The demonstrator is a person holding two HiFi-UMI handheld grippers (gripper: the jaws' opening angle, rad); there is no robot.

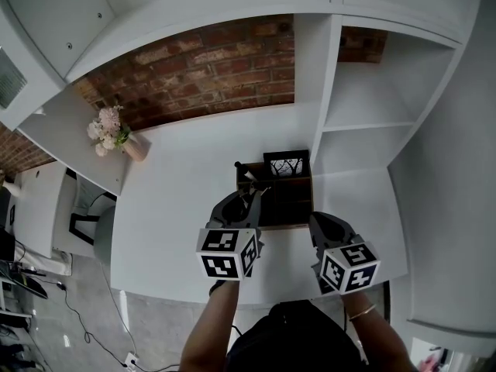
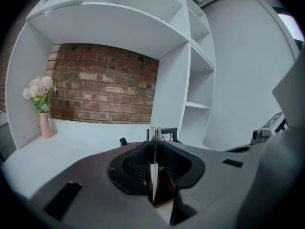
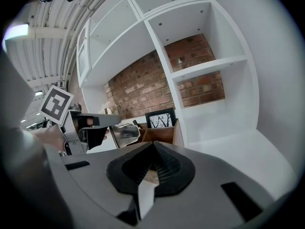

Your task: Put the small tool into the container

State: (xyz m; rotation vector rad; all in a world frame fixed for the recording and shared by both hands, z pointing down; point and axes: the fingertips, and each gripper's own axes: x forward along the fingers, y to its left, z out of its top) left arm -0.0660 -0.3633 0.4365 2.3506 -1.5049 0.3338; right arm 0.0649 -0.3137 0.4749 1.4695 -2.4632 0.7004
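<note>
A brown wooden container (image 1: 293, 201) with compartments stands mid-desk, with a small framed branch picture (image 1: 287, 163) at its back. My left gripper (image 1: 252, 198) hangs over the container's left side, shut on a thin shiny metal tool. That tool shows edge-on between the jaws (image 2: 154, 173) and as a bright blade (image 3: 120, 132) in the right gripper view. My right gripper (image 1: 317, 221) sits by the container's front right corner. Its jaws (image 3: 153, 146) meet with nothing between them. The container (image 3: 159, 133) lies just beyond them.
A black knob (image 1: 241, 166) sticks up at the container's back left. A pink vase of flowers (image 1: 116, 134) stands far left on the white desk (image 1: 178, 208). White shelving (image 1: 364, 107) rises at the right, a brick wall behind. A chair (image 1: 89, 219) stands left of the desk.
</note>
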